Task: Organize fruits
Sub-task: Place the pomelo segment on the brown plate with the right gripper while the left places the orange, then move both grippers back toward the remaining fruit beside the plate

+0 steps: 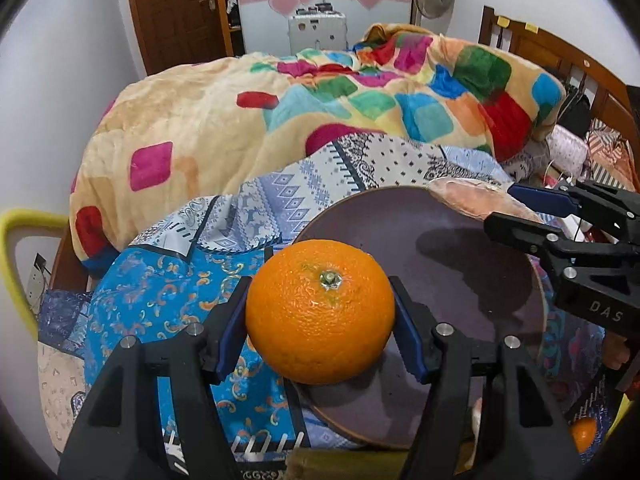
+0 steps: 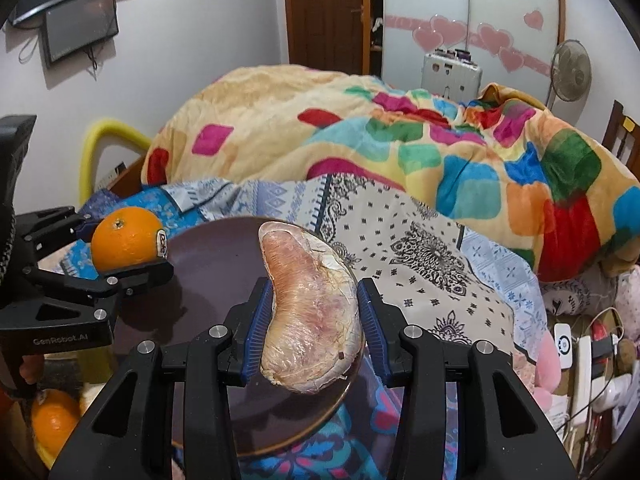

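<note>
On the left, our left gripper (image 1: 320,312) clamps an orange (image 1: 320,312) over the near-left rim of the dark plate (image 1: 460,264). On the right, our right gripper (image 2: 310,316) pinches a wrapped pomelo wedge (image 2: 310,304) across its width, its long axis running near to far above the plate's right edge, so both need lowering.

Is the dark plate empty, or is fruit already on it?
Empty: the plate shows bare surface; the orange and pomelo segment are held in grippers.

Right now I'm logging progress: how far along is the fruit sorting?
Nothing lies on the dark round plate yet. In hand: the left tongs grip a round orange, the right tongs a plastic-wrapped pinkish pomelo wedge, both over the plate. Left: set them down; another orange waits below.
</note>
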The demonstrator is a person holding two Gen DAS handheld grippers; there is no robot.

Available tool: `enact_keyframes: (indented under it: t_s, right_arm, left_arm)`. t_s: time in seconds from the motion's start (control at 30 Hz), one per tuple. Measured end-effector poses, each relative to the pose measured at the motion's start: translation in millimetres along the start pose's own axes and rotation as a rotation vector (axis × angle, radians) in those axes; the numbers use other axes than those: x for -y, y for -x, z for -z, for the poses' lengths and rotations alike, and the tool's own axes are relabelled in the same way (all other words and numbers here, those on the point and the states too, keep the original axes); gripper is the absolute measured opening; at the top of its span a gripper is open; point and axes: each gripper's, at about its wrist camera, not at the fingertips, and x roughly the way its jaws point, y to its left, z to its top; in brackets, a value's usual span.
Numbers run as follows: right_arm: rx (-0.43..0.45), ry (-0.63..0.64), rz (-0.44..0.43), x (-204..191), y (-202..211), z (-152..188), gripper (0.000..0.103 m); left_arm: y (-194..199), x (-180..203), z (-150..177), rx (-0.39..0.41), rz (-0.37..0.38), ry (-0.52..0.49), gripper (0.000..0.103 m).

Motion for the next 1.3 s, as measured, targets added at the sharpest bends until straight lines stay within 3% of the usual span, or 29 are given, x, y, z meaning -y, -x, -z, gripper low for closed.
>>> enact_keyframes:
  t_s: [0.3,0.53,0.73,0.97,1.3]
  right_arm:
    - [-0.040,0.045,0.024,-6.3,-15.5,0.2,0.040]
    - [-0.002,0.078,0.042,-13.0,-4.4,-3.2,0.040]
    - [0.020,0.066,0.039,-12.3,13.3,0.6,0.040]
    - [0.062,0.044,0.052,-10.2,48.1,7.4,0.043]
    - [0.113,0.034,0.053,-19.9,105.3,37.3,0.045]
  left_arm:
    - [-17.8,2.9,-3.2,-0.060,-0.001,-0.027,0.064]
    - [-20.3,2.7,-2.0,-0.078,0.016,-0.015,0.065]
    - [9.3,3.3,-4.8,0.002,-0.012,-0.015,0.075]
    - [56.8,-3.7,1.9,0.064,-0.033,0.008,0.078]
    - [117.9,-4.9,58.1,0.102,-0.096,-0.002,0.085]
